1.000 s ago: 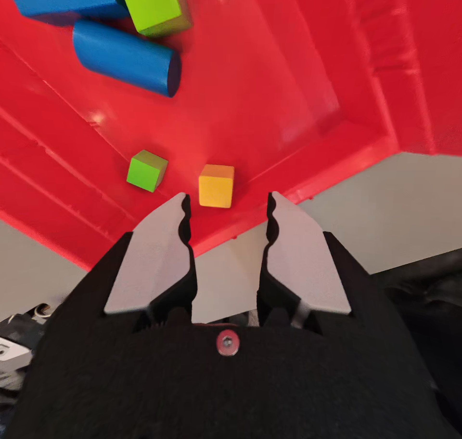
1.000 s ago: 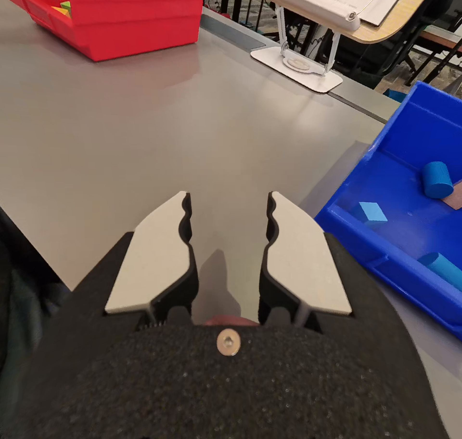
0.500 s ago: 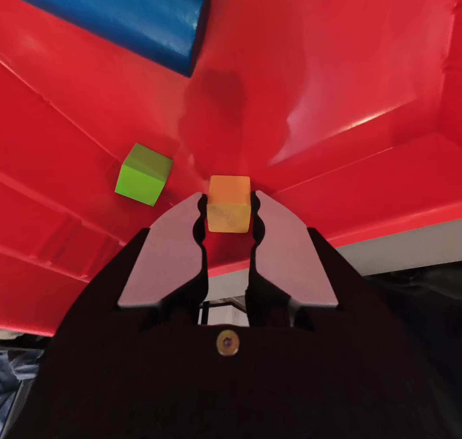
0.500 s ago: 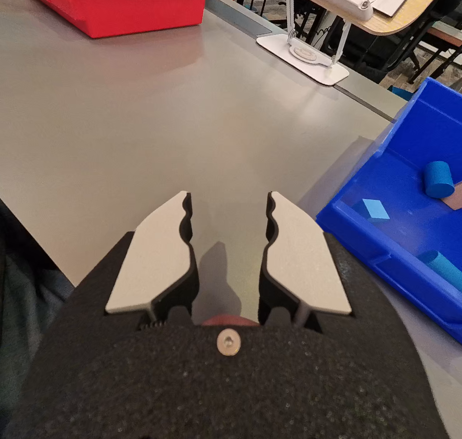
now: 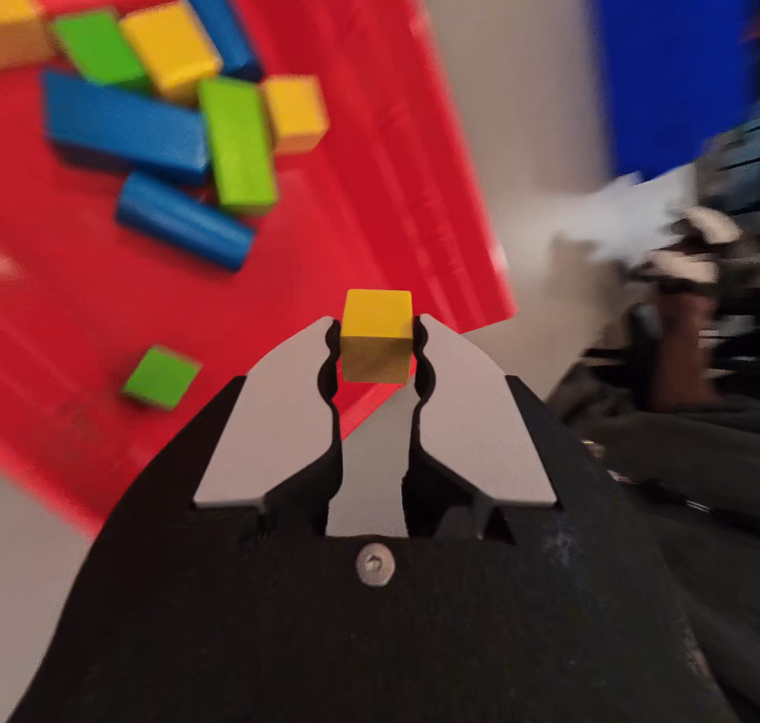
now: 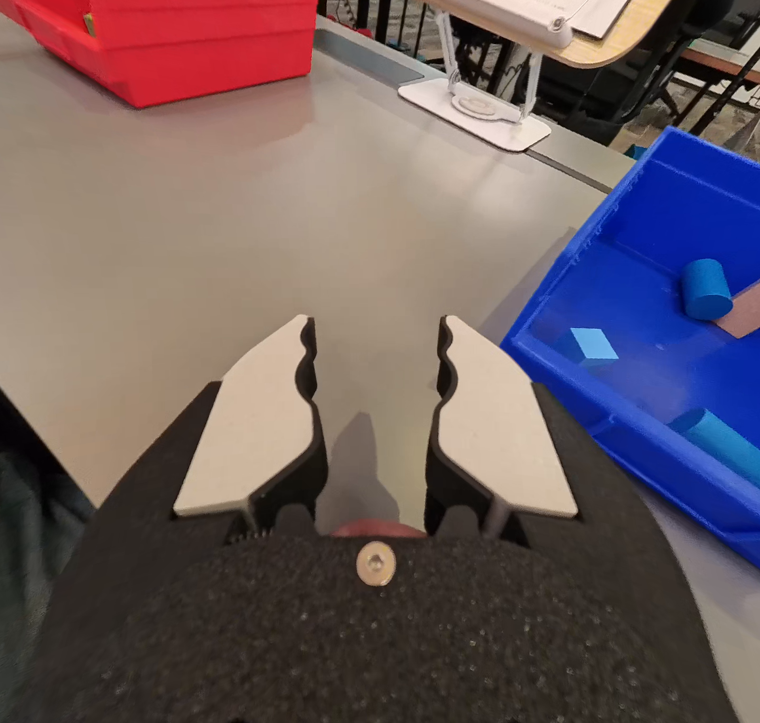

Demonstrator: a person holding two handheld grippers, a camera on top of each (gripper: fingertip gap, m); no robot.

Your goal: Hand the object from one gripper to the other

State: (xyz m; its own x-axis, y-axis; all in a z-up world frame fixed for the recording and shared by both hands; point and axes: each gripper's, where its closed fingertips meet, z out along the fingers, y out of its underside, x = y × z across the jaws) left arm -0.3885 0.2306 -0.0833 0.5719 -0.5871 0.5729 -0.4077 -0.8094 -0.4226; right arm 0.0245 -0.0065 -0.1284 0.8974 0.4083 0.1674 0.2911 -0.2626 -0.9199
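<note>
My left gripper (image 5: pixel 376 324) is shut on a small yellow cube (image 5: pixel 377 335), held between its fingertips above the near corner of the red bin (image 5: pixel 337 218). The left wrist view is blurred by motion. My right gripper (image 6: pixel 376 329) is open and empty, low over the grey table (image 6: pixel 246 230), left of the blue bin (image 6: pixel 641 374). The red bin (image 6: pixel 197 41) also shows at the far left of the right wrist view. Neither gripper shows in the other's view.
In the red bin lie a small green cube (image 5: pixel 161 376), a blue cylinder (image 5: pixel 183 222), a blue bar (image 5: pixel 123 127), a green block (image 5: pixel 240 143) and yellow blocks (image 5: pixel 294 113). The blue bin holds a blue cylinder (image 6: pixel 705 290) and a blue cube (image 6: pixel 588 345). A white stand (image 6: pixel 477 115) with a clipboard is beyond.
My left gripper closed on the yellow cube, lifted it off the red bin's floor and pulled back and turned. My right gripper stayed open and drifted only slightly.
</note>
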